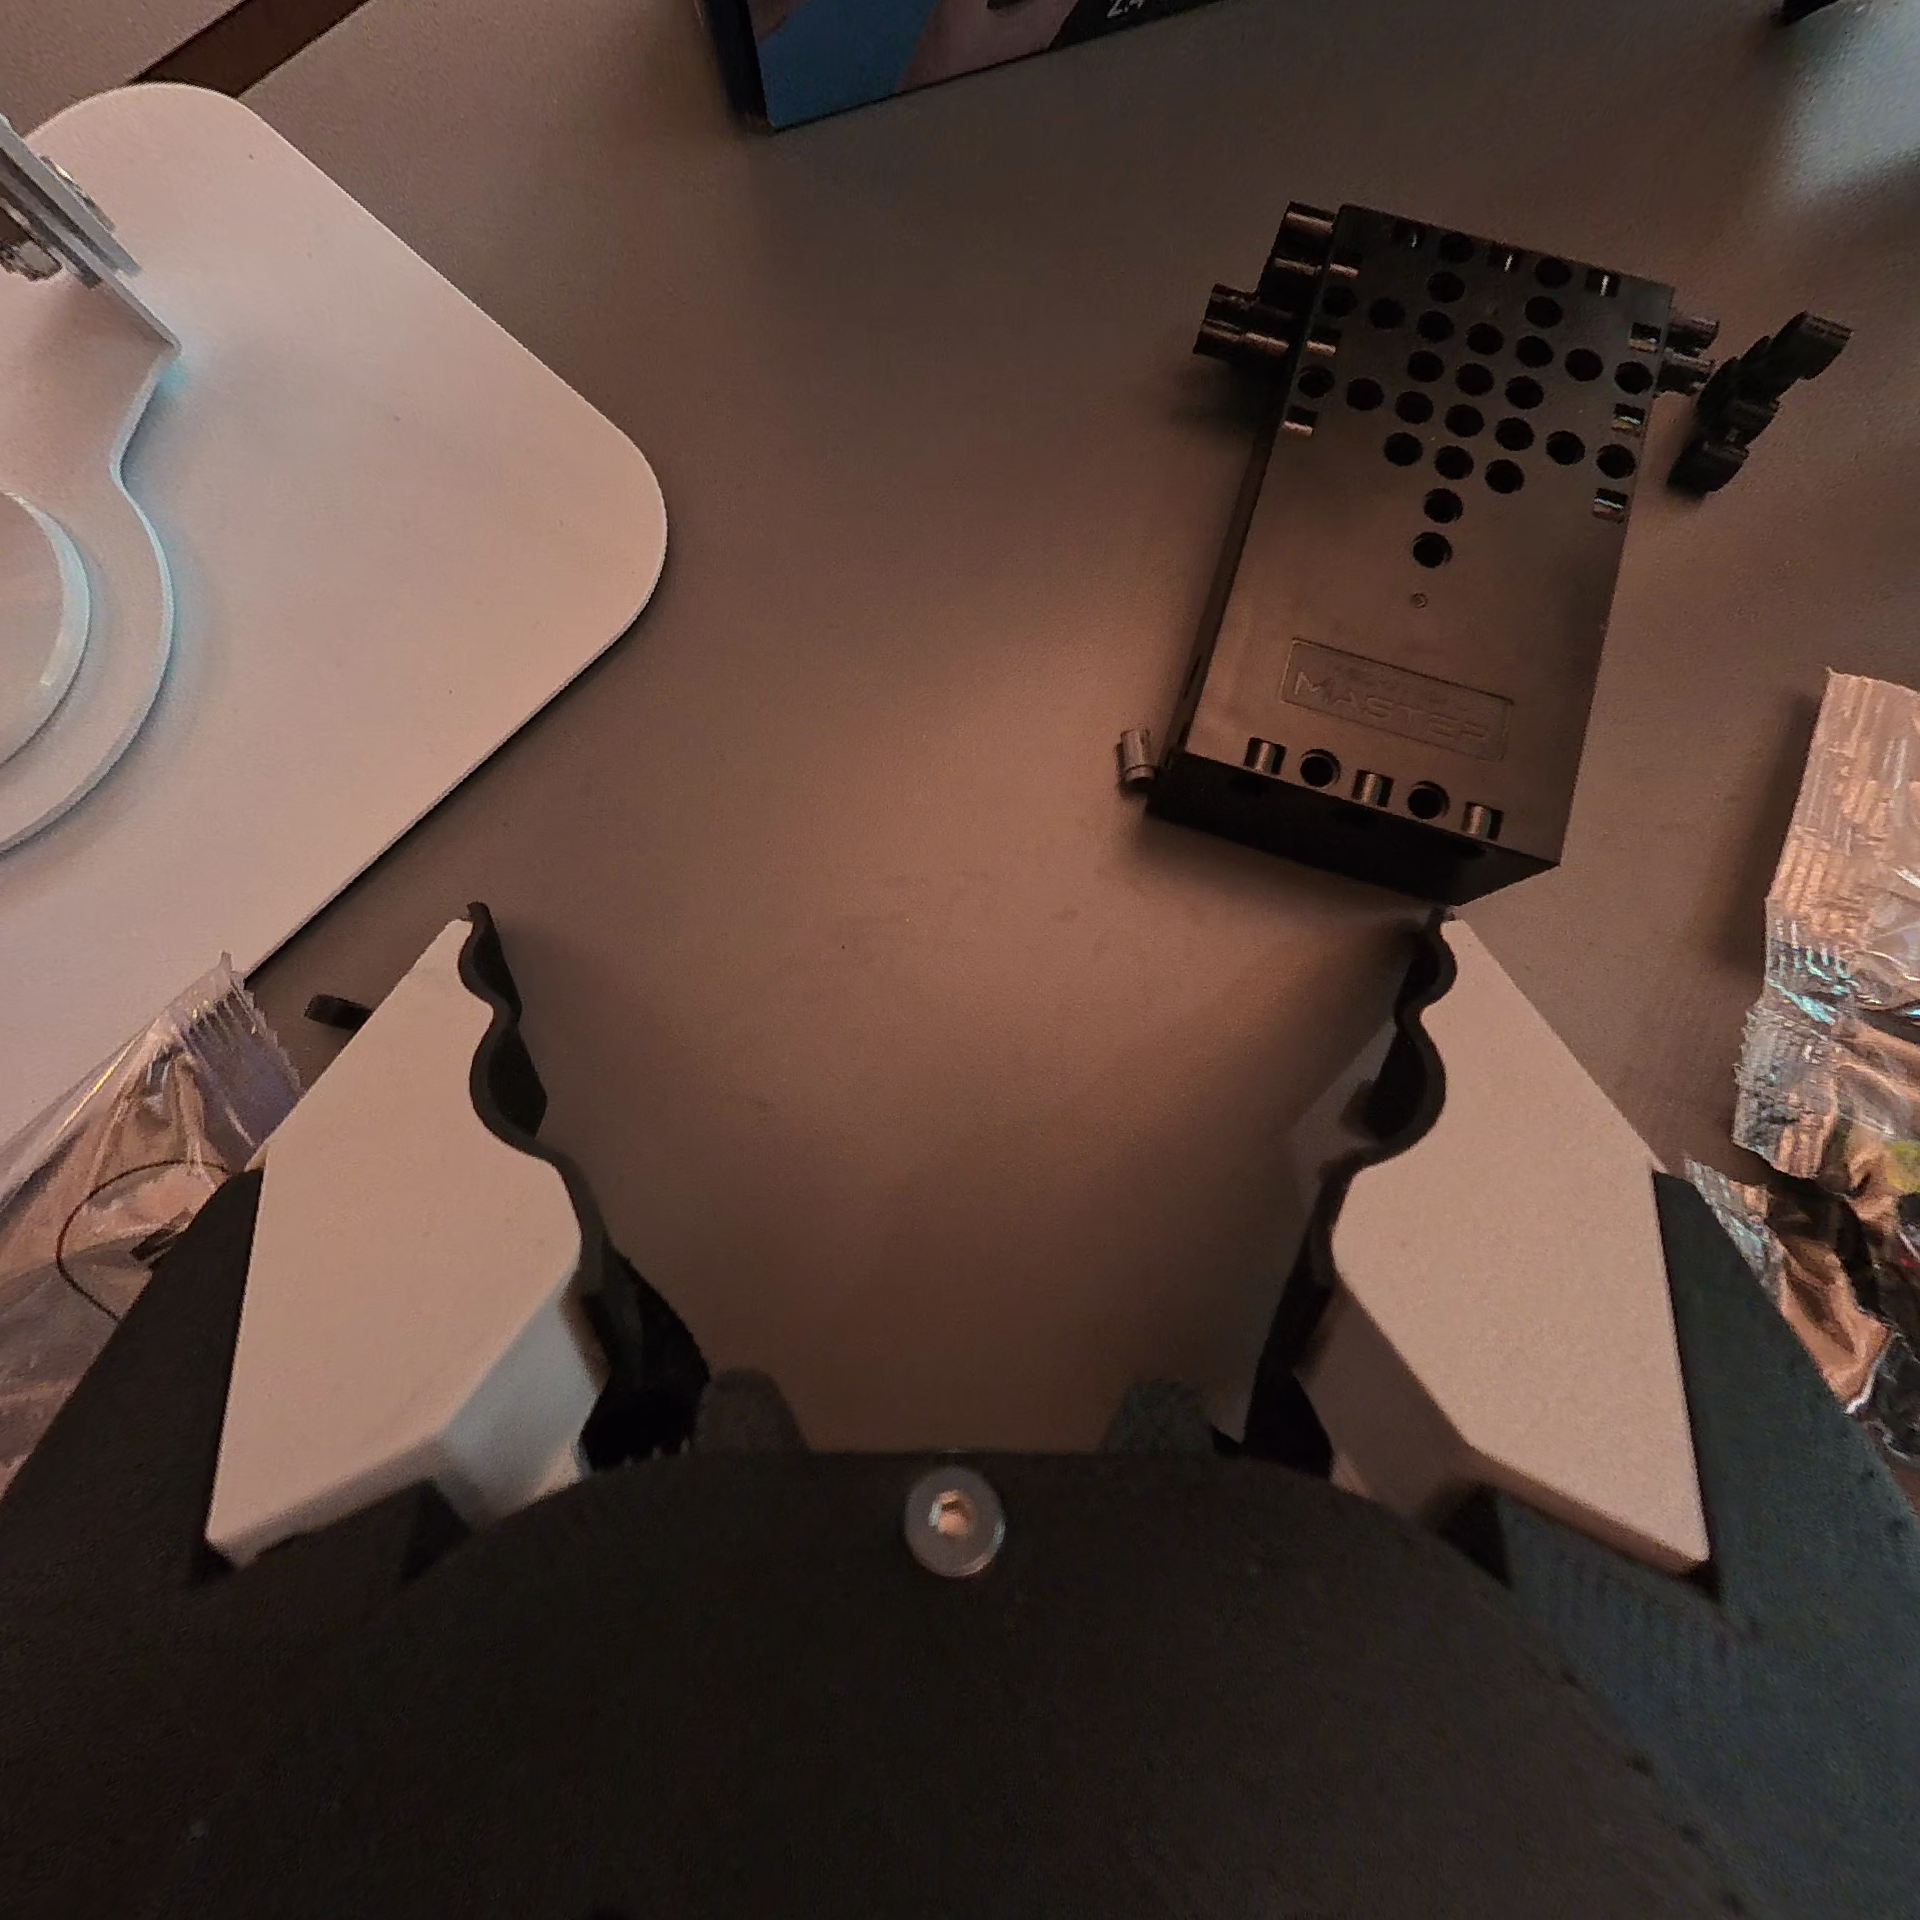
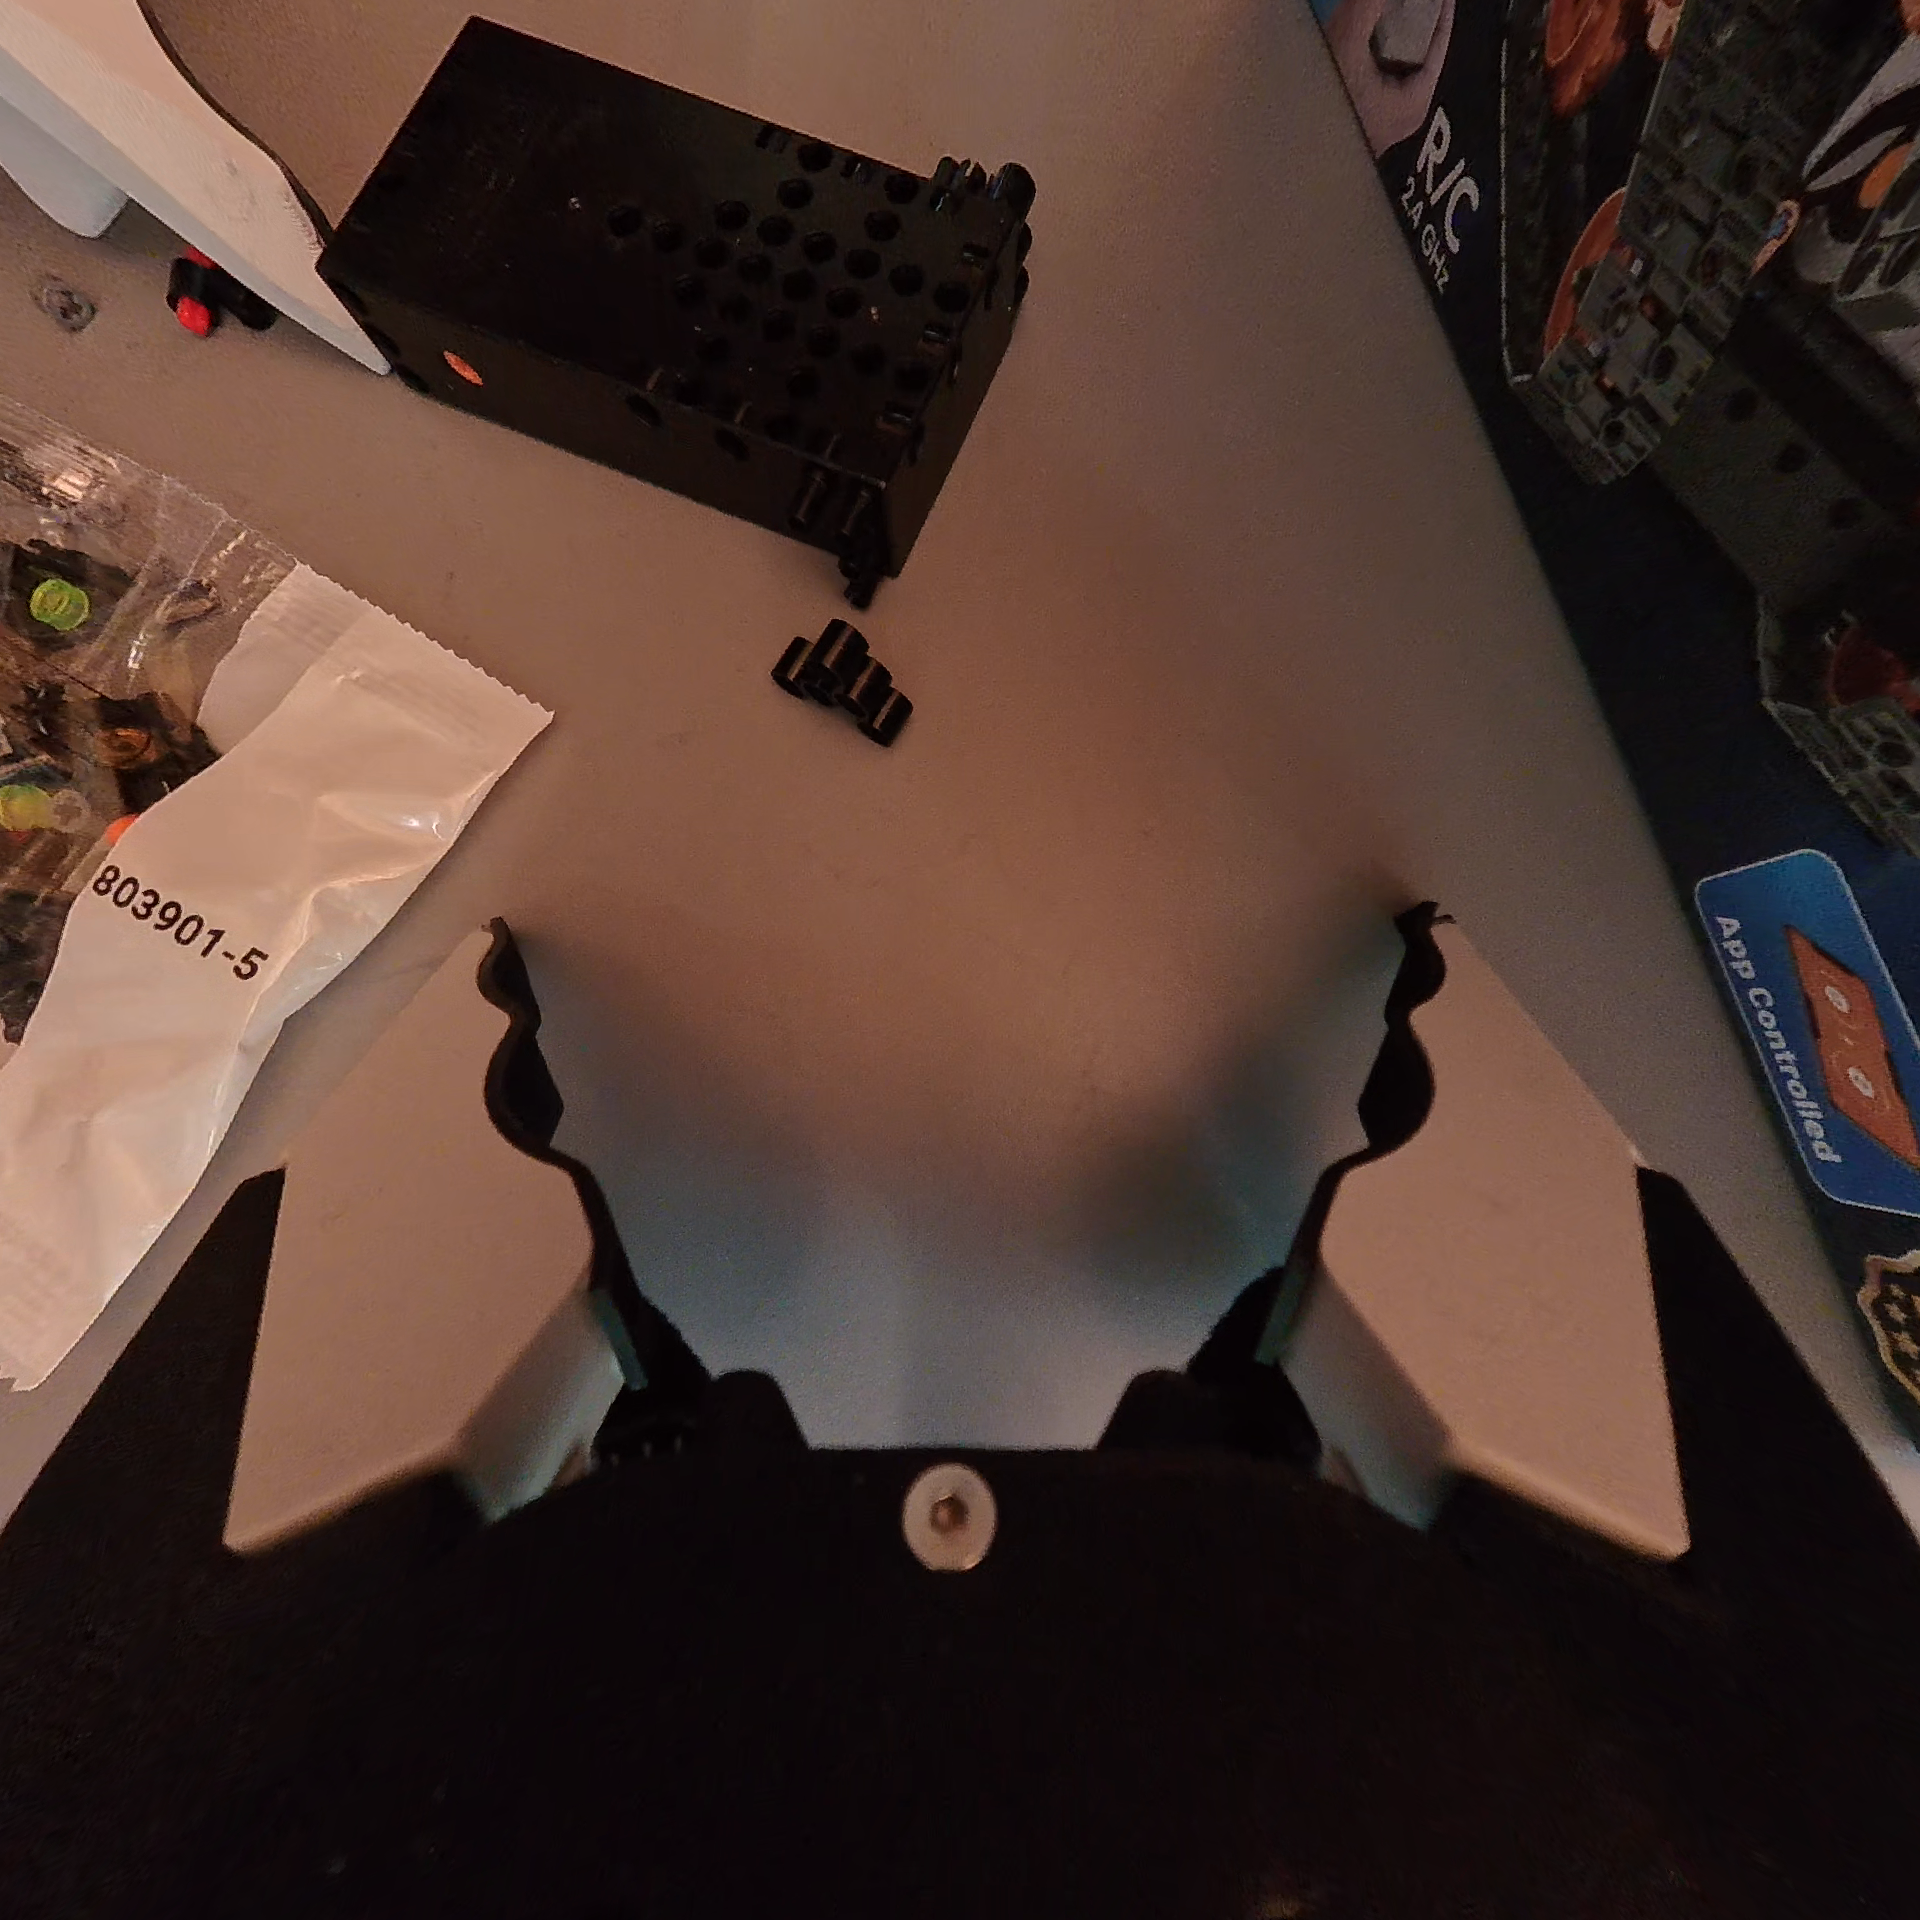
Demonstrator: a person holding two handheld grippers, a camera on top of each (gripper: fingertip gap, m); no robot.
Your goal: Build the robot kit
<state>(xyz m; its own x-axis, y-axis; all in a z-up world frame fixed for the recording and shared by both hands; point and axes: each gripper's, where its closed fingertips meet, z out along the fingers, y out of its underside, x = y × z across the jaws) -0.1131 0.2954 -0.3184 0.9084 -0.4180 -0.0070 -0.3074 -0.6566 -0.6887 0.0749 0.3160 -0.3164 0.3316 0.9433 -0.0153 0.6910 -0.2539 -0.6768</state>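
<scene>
Both claws, left claw [image 1: 951, 920] and right claw [image 2: 961, 920], gape empty near perforated black block [image 1: 1434, 540]

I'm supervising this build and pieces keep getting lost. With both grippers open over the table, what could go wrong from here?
The small black connector lies loose beside the black perforated block; a sweep by the right gripper could knock it away. The left gripper has a fingertip almost at the block's corner and may nudge it.
</scene>
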